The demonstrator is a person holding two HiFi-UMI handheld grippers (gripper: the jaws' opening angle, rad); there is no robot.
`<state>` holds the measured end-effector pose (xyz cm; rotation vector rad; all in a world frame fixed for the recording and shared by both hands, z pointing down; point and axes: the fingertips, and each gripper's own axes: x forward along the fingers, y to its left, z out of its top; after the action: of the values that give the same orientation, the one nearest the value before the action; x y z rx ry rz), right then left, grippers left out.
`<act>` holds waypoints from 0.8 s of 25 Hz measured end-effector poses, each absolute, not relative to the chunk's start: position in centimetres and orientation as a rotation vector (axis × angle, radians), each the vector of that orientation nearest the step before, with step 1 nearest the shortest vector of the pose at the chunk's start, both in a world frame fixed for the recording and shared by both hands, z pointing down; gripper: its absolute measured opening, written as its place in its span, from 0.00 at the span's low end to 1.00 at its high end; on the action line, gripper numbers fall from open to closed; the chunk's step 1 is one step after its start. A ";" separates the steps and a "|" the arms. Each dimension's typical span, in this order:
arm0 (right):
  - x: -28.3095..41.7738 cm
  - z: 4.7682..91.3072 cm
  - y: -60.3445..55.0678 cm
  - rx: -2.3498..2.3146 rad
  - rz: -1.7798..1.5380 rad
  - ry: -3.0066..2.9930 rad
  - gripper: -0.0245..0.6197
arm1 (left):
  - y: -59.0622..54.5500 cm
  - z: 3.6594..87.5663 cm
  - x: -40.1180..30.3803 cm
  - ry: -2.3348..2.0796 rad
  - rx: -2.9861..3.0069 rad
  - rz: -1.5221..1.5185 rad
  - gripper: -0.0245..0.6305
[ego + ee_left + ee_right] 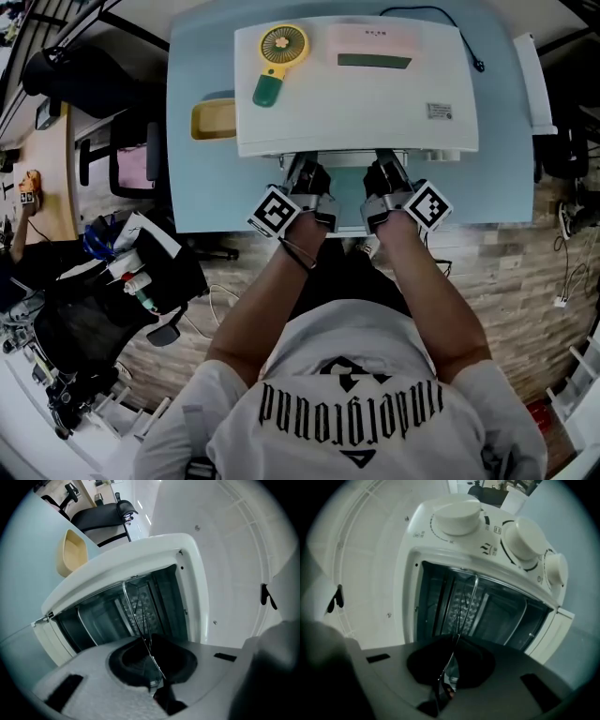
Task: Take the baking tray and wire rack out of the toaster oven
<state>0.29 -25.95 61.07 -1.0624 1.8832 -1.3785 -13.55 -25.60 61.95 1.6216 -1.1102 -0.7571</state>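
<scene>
A white toaster oven (356, 94) stands on the pale blue table (202, 178) with its front open toward me. Both grippers reach level into the opening, side by side. In the left gripper view the wire rack (136, 611) shows edge-on as a thin metal frame running from the oven's dark inside back between the jaws, and my left gripper (152, 667) is shut on its front edge. My right gripper (450, 667) is shut on the same rack (466, 606). From above, the left gripper (305, 183) and right gripper (386, 183) sit under the oven's front lip. The baking tray cannot be made out.
A yellow and green hand fan (278, 52) and a pink flat item (373, 42) lie on the oven's top. A yellow dish (214, 119) sits on the table left of the oven. Control knobs (457, 515) line the oven's front. Chairs and clutter fill the floor at left.
</scene>
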 end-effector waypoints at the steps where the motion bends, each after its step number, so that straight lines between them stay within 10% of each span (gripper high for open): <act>1: 0.3 61.0 -25.6 -1.057 -1.381 1.886 0.06 | -25.3 62.0 -13.6 -1.113 1.626 -0.755 0.07; 20: 0.4 60.1 -16.8 -0.956 -1.422 2.002 0.06 | -16.3 60.7 -12.6 -1.095 1.607 -0.769 0.07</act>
<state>0.38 -16.82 60.06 -0.9560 2.0025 -1.4222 -12.64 -16.33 60.71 1.6074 -1.0954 -0.7686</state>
